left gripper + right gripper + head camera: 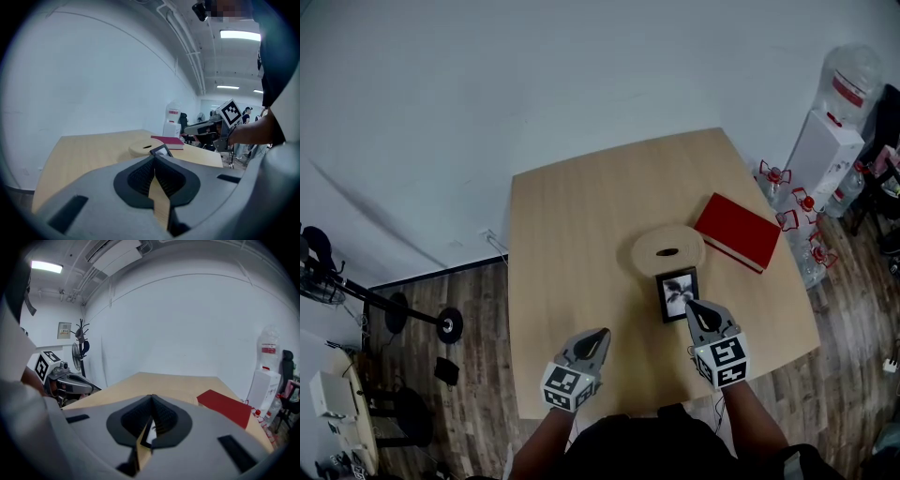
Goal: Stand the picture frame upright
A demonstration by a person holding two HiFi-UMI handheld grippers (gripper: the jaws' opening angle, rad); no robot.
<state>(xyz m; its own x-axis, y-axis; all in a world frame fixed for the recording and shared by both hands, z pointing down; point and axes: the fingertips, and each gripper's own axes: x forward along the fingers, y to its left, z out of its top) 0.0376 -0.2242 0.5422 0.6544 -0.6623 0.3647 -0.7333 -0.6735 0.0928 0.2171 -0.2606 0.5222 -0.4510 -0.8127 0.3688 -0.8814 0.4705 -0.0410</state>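
A small black picture frame (678, 293) with a dark photo sits on the wooden table (572, 234), just in front of a round wooden disc (667, 250). From the left gripper view the picture frame (161, 151) looks tilted, with its face turned up towards me. My right gripper (692, 306) is shut, its tips over the frame's near right corner. A dark edge of the frame (149, 433) shows below the closed right gripper (151, 397). My left gripper (601, 334) is shut and empty, hovering over bare table left of the frame, as the left gripper view (153, 157) confirms.
A red book (738, 231) lies at the table's right side behind the disc. A white water dispenser (825, 141) and several bottles (787, 202) stand on the floor to the right. A fan stand (394, 314) is on the floor at left.
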